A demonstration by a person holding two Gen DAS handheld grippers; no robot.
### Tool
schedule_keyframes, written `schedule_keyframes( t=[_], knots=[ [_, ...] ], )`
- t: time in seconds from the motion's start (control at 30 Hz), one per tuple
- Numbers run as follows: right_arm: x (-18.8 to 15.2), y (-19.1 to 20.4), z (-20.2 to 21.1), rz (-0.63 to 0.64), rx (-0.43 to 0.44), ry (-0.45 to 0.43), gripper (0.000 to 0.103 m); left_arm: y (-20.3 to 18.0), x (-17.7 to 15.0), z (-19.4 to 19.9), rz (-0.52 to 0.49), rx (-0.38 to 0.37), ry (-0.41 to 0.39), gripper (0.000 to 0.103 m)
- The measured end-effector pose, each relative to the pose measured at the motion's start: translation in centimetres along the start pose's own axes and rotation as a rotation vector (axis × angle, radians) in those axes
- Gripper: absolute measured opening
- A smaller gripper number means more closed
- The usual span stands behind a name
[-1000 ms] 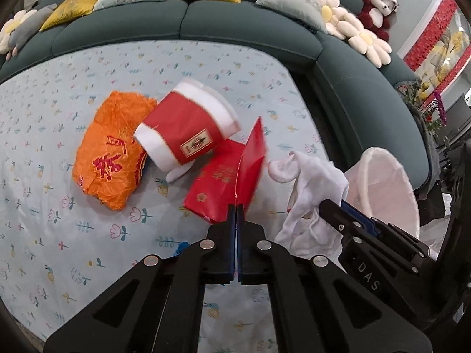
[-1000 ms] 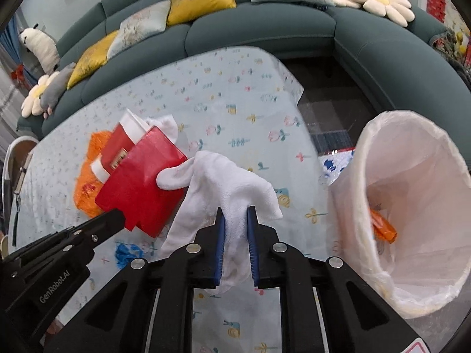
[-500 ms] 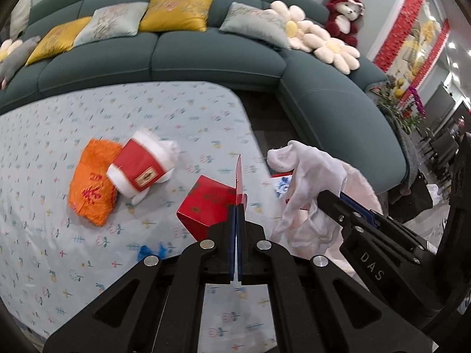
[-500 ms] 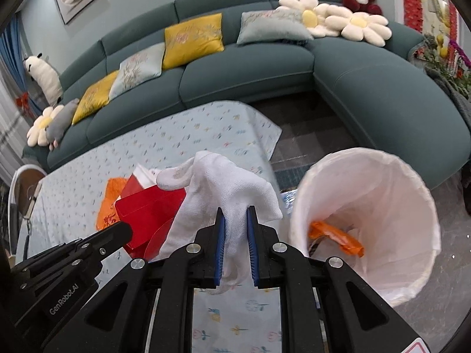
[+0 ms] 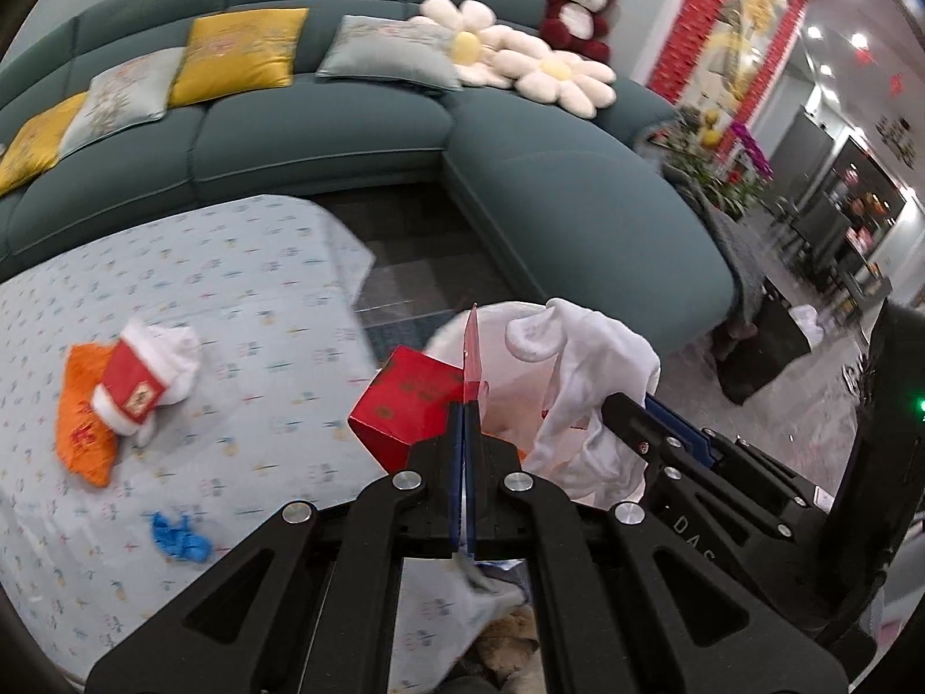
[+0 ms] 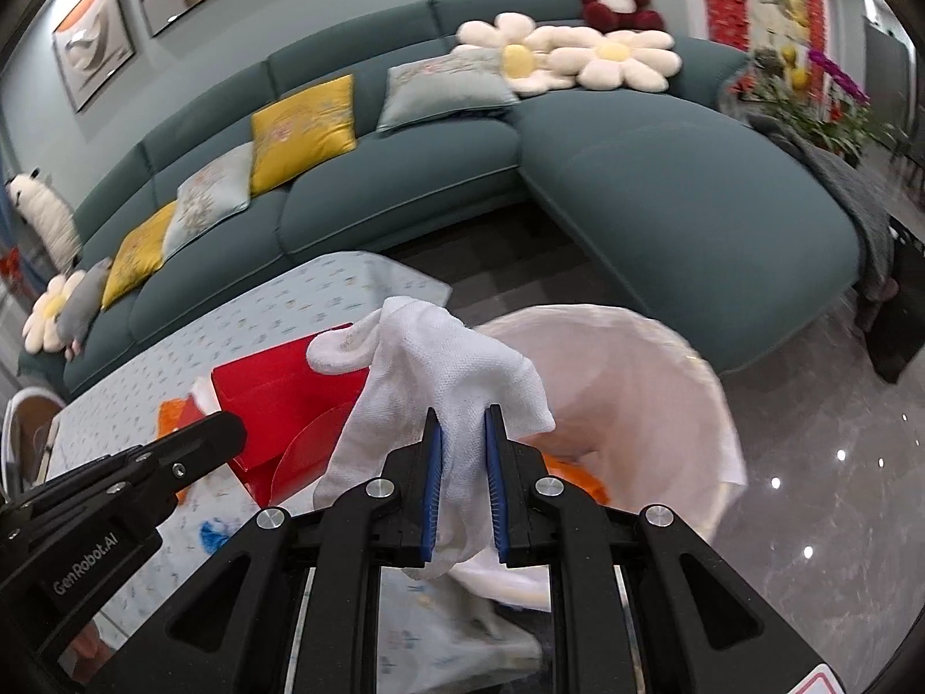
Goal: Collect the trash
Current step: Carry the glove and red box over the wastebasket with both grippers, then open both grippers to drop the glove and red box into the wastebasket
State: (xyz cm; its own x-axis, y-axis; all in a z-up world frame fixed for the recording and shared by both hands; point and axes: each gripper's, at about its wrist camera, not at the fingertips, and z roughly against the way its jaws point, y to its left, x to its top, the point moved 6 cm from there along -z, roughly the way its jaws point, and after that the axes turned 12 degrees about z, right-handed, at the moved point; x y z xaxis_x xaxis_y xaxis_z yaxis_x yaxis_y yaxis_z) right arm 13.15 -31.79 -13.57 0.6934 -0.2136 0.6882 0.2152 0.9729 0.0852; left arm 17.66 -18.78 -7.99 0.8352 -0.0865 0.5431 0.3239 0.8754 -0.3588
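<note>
Hiding bin (image 6: 682,405) contents: white cloth (image 6: 445,381).

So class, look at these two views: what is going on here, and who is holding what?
A person is clearing trash off a table with two handheld grippers. The left gripper is shut on the thin flap of a red cardboard box, holding it up beside the white-lined trash bin. The right gripper is shut on a white knitted glove at the bin's opening. An orange wrapper already lies inside. An orange packet, a red and white cup and a blue scrap remain on the flowered tablecloth.
</note>
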Motion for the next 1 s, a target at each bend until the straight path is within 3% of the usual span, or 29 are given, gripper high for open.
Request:
schedule_keyframes(
  t=[0.43,0.5,0.6,0.77,0.87,1.0],
  knots=[
    [-1.2,-5.2,-0.1,-0.062,-0.04,0.018,0.016,-4.3,-0.5,-2.9,-0.028,-0.046,0.044,0.002],
    [-1.3,-5.4,-0.3,-0.068,-0.044,0.019,0.02,-4.3,-0.4,-3.2,-0.024,-0.036,0.05,0.016],
    [-1.4,-5.5,-0.3,-0.073,-0.041,0.02,0.021,-3.9,-0.4,-3.0,-0.02,-0.019,0.035,0.029],
    [-1.3,-5.2,-0.4,-0.077,-0.04,0.017,0.024,-2.4,-0.4,-3.0,0.006,0.014,0.032,0.037],
    [-1.2,-4.8,-0.2,-0.073,-0.044,0.01,0.036,-1.4,-0.5,-2.7,0.023,0.032,0.021,0.044],
    [-0.9,-4.0,-0.1,-0.063,-0.036,0.008,0.037,-0.1,-0.7,-2.2,0.039,0.048,0.014,0.048]
  ],
)
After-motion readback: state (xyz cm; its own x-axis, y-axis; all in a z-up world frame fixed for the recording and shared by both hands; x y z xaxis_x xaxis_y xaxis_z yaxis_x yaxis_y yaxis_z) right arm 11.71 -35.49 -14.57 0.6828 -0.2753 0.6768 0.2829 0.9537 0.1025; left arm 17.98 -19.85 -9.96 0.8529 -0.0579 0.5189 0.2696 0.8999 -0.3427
